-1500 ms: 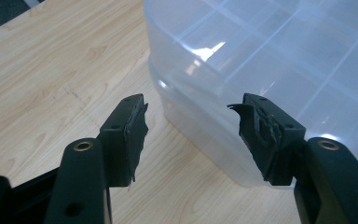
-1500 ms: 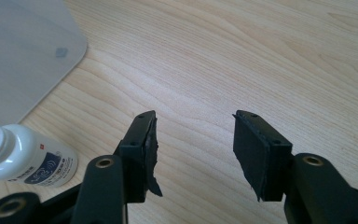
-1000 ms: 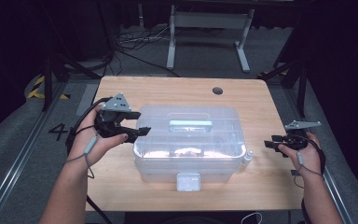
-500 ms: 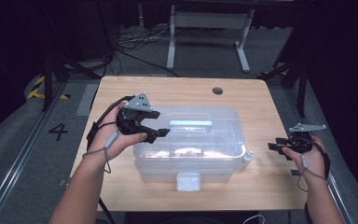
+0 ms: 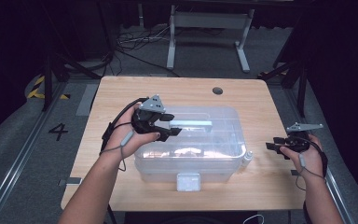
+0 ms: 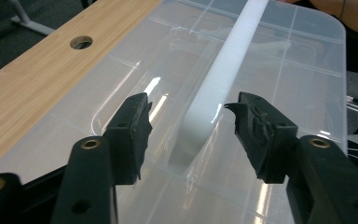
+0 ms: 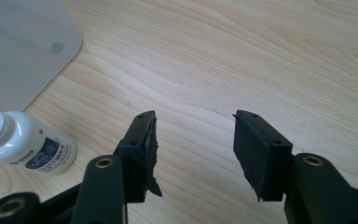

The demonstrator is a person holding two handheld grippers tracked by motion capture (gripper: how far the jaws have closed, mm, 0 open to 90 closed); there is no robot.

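Clearly the step in hand is taking hold of the white handle bar (image 6: 223, 74) that runs along the top of the clear plastic storage box's lid (image 5: 223, 121), and the box (image 5: 191, 161) itself sits in the middle of the wooden table (image 5: 121, 98). The left gripper (image 6: 191, 126) hovers over the lid's left end, its two black jaws straddling the near end of the bar; they have just been closing, yet a gap remains on each side of the bar and neither pad presses on it. So the gripper is loose, with the handle between its jaws but not yet clamped.

To do this well, I judge the jaws should come a little lower so the pads meet the bar's flanks squarely, not its rounded top edge, and the bar should sit centred between them before they squeeze. Right now it lies nearer the right-hand jaw in the left gripper view, so a small sideways correction would keep the bar from being nudged. A grip farther from the bar's end might lift the lid more evenly.

The right gripper (image 7: 193, 140) rests apart from the box, off its right side, jaws spread wide over bare wood and grasping nothing. A small white bottle (image 7: 23, 142) lies on the table by the box's right corner, just beside that gripper's left jaw.
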